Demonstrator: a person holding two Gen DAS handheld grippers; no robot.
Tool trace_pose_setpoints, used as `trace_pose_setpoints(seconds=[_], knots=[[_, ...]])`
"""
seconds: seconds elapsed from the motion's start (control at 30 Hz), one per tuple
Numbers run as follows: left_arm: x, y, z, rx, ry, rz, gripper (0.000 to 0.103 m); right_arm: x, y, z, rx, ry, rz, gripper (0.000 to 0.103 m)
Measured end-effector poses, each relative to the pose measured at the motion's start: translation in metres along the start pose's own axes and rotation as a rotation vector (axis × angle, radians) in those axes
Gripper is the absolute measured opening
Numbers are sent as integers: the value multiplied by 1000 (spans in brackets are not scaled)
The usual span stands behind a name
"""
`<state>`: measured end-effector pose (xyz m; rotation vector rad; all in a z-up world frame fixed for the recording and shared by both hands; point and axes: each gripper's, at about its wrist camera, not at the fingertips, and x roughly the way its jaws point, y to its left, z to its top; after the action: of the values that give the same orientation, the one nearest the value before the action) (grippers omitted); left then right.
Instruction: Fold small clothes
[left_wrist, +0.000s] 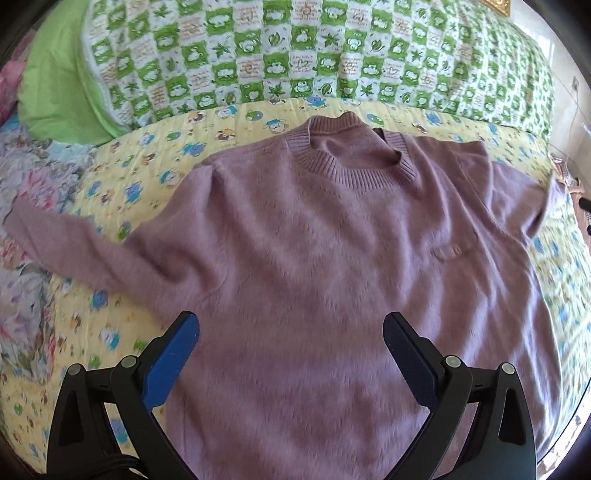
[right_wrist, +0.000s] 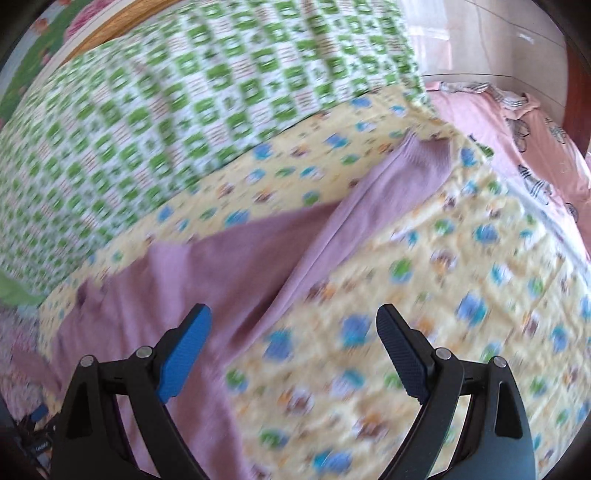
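Scene: a mauve knit sweater (left_wrist: 317, 236) lies face up and spread flat on a bed, on a yellow cartoon-print quilt (left_wrist: 122, 184), its ribbed collar (left_wrist: 354, 166) toward a green-and-white checked blanket (left_wrist: 295, 55) at the head of the bed
Left hand-held gripper (left_wrist: 291, 332): released, jaws spread wide, hovering over the lower body of the sweater and gripping nothing
Right hand-held gripper (right_wrist: 293, 325): also released and empty, poised above the seam where the sweater's side meets the quilt; the right wrist view is smeared with blur
Sleeves: one sleeve (left_wrist: 74, 236) stretches out toward a floral cover (left_wrist: 22, 258) at the bed's edge; the other sleeve (right_wrist: 388, 192) runs diagonally toward the far corner, near a pink printed sheet (right_wrist: 535, 147)
Fold status: judging by the flat layout, no fold is made yet
Risk, grip: the fuzzy knit is thick and soft, so a shallow pinch could catch only the top layer, and the front could lift away from the back
Risk, quilt: the right jaws hang over the garment's edge, so a low grab could nip the quilt along with the sweater and drag it
Risk, sleeve: the sleeve near the bed's edge could slide off if the body is tugged
Risk, aim: the blur suggests a fast-moving right hand, which could place the grab off the edge
Writing: the checked blanket's white squares carry small print, too small to read; a small emblem (left_wrist: 448, 251) on the sweater's chest is not legible; no brand can be made out
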<state>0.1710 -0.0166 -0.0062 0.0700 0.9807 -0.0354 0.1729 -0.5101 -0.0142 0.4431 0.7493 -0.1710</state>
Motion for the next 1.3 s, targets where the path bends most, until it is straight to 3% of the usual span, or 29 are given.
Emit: trace_pose_setpoints(seconds=[0.23, 0.43, 0.57, 0.63, 0.73, 0.83, 0.87, 0.9, 0.97, 1.0, 1.03, 1.07, 1.13, 1.2, 1.3], knots=[[51, -16, 36, -18, 57, -14, 100, 70, -47, 79, 85, 12, -152, 80], [87, -27, 55, -19, 83, -30, 100, 131, -79, 113, 130, 81, -236, 66], [108, -29, 58, -4, 120, -27, 100, 140, -95, 116, 153, 84, -266, 12], [115, -27, 56, -10, 147, -39, 100, 118, -92, 115, 161, 20, -214, 8], [110, -22, 52, -20, 144, -61, 100, 69, -58, 111, 95, -115, -66, 7], [94, -14, 45, -36, 135, -97, 100, 15, 19, 90, -53, -180, 260, 7], [90, -11, 43, -43, 133, -110, 100, 5, 43, 82, -102, -176, 341, 7], [83, -7, 40, -54, 125, -133, 100, -8, 84, 63, -191, -146, 490, 7], [74, -2, 34, -74, 121, -163, 100, -21, 155, 20, -327, -46, 700, 11], [70, 1, 31, -86, 118, -180, 100, -20, 176, 2, -369, 1, 745, 25], [66, 5, 26, -98, 118, -203, 100, -14, 209, -25, -427, 76, 756, 38], [64, 8, 23, -106, 125, -215, 100, -8, 228, -45, -464, 114, 724, 62], [63, 13, 16, -121, 150, -223, 100, 3, 242, -74, -468, 149, 697, 64], [67, 16, 9, -142, 172, -243, 100, 17, 234, -88, -391, 220, 735, 64], [85, 19, 8, -184, 229, -264, 100, 20, 216, -93, -347, 213, 673, 64]])
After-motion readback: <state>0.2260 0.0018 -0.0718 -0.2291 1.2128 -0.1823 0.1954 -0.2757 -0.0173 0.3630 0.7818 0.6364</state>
